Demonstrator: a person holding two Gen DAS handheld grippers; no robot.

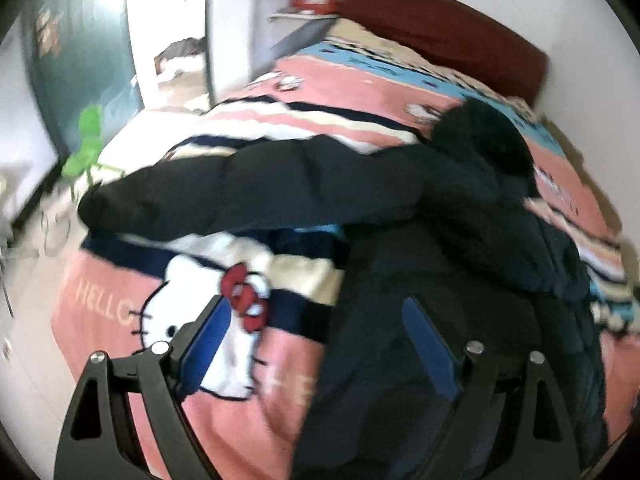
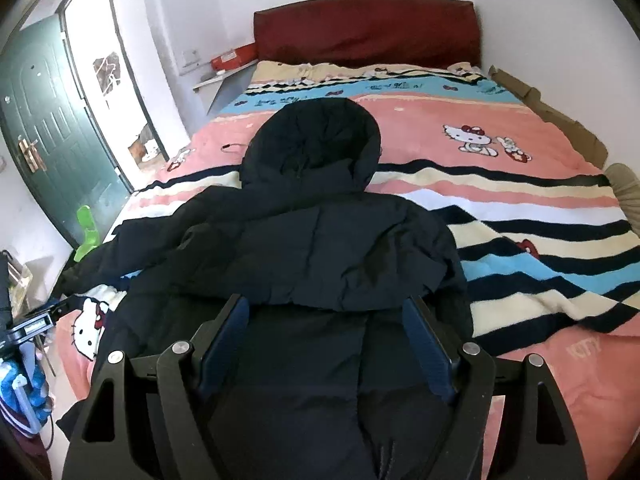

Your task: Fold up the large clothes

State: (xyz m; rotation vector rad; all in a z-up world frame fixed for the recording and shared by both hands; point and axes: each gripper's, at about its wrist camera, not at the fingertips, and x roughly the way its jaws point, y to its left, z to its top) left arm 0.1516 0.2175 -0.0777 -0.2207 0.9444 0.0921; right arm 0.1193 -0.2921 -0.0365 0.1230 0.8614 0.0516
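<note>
A black hooded puffer jacket [image 2: 320, 240] lies back-up on the bed, its hood [image 2: 316, 140] toward the headboard. One sleeve [image 1: 224, 192] stretches out flat to the left, reaching the bed's edge. The other sleeve appears folded across the jacket's back [image 2: 360, 280]. My left gripper [image 1: 316, 316] is open above the jacket's left hem and the blanket, with nothing between its blue pads; this view is blurred. My right gripper [image 2: 326, 308] is open over the lower back of the jacket and holds nothing.
The bed carries a pink, striped cartoon-cat blanket [image 2: 500, 184] and has a dark red headboard [image 2: 368, 28]. A green door [image 2: 48, 128], an open doorway and a green plastic chair [image 2: 86, 232] stand on the left. Cardboard [image 2: 560, 120] lines the bed's right side.
</note>
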